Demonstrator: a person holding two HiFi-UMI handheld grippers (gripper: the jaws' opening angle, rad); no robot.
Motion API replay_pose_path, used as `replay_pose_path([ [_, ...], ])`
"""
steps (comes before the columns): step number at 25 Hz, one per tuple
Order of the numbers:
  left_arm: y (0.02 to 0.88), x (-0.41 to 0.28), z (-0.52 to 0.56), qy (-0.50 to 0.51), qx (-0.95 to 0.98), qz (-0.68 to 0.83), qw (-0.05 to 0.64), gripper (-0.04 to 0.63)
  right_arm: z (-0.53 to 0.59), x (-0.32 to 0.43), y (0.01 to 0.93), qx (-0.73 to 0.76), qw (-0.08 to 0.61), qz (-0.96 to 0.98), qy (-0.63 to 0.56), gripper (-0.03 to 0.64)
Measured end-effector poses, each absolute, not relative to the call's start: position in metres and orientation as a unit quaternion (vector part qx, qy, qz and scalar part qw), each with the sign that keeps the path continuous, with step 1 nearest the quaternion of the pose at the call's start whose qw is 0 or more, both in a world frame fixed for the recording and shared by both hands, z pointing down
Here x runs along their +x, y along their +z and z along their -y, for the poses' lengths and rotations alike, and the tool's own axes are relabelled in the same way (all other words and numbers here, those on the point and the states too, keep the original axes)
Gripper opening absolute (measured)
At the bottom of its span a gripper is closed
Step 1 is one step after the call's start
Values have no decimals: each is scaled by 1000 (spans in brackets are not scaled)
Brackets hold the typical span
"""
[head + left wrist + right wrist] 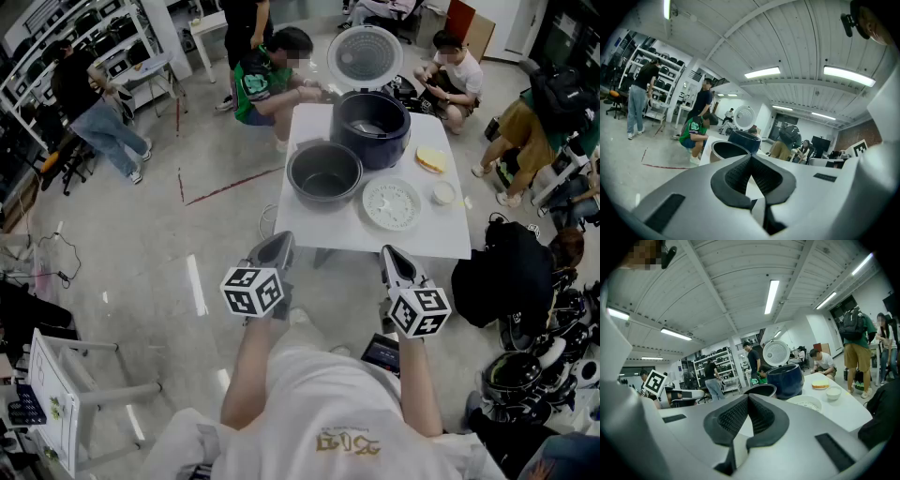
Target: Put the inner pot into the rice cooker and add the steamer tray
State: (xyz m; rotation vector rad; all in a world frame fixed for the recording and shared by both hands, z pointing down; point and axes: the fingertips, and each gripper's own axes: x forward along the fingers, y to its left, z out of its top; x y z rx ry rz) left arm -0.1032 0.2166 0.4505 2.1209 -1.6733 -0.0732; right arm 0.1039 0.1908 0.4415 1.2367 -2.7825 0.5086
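Inner pot [324, 172] sits on table [450, 239] just beside open rice cooker [371, 127], steamer tray [392, 203] alongside. Left gripper [278, 241] and right gripper [389, 253] both clenched, empty, short of table. Risk: one-sided rim grab could tilt pot, clipping cooker or tray.

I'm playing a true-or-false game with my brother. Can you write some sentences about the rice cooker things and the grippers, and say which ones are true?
1. The inner pot is inside the rice cooker. False: it stands on the table, beside the cooker.
2. The rice cooker's lid is open. True.
3. The steamer tray lies on the table, in front of the cooker. True.
4. The left gripper holds the steamer tray. False: its jaws are shut on nothing, and so are the right gripper's. Both are short of the table.
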Motion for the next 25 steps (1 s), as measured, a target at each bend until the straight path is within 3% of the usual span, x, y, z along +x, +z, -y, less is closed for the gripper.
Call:
replay_pose_path([
  [14,453,-101,-218,-38,766,599,232,20,-185,111,445,408,25,896,174,11],
  [15,452,-102,-217,-46,763,599,238,76,-183,112,448,407,28,894,186,63],
  [16,451,-103,-216,-54,760,599,245,148,-181,113,449,403,28,893,199,174],
  [17,450,-105,-215,-60,757,601,250,182,-180,114,450,400,25,891,211,222],
  [19,450,-107,-215,-56,752,606,251,227,-176,116,450,399,16,889,223,224],
  [25,466,-123,-209,-52,736,617,272,229,-163,106,463,389,15,887,250,210],
])
